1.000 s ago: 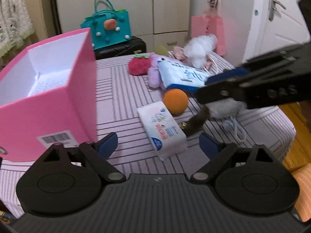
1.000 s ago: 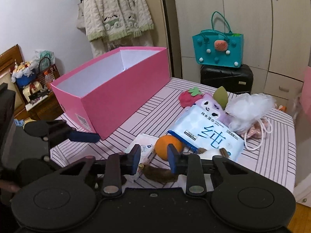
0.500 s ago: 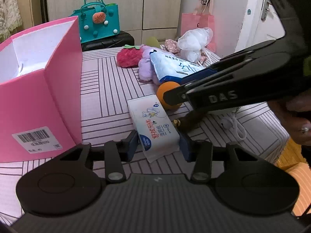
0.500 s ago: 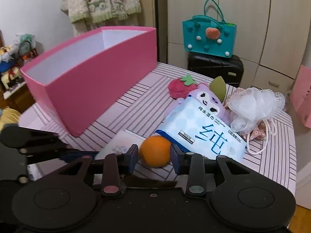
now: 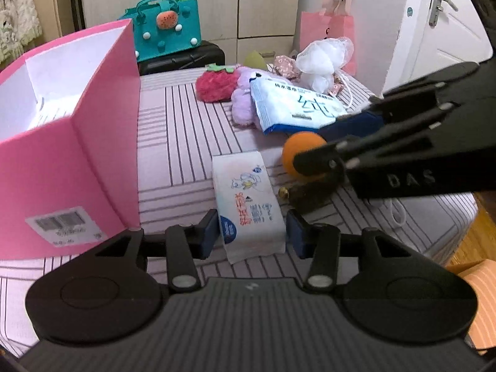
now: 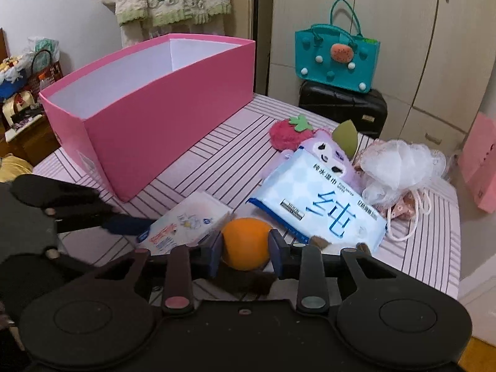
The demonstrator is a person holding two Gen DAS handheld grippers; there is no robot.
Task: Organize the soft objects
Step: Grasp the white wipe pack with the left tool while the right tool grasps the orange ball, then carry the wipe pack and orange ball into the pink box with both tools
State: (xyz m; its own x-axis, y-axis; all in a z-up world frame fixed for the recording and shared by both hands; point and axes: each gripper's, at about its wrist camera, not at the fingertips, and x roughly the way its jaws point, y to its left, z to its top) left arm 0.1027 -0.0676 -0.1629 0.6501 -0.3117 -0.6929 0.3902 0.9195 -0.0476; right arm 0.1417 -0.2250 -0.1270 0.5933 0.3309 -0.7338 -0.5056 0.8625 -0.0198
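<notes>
A small white tissue pack lies on the striped table, and my left gripper has both blue pads against its near end; the jaws are opening slightly. An orange ball sits between the pads of my right gripper, whose jaws are closing on it. A brown furry piece lies just under that gripper. The open pink box stands to the left. Behind are a blue-white wipes pack, a purple plush, a red strawberry plush and a white mesh pouf.
A floral drawstring pouch lies by the pouf near the table's right edge. Beyond the table are a teal felt bag on a black suitcase, a pink paper bag and a door.
My left gripper went from wide open to closed around the tissue pack's near end. The right gripper moved forward off the brown furry piece, and now the orange ball is between its pads.
</notes>
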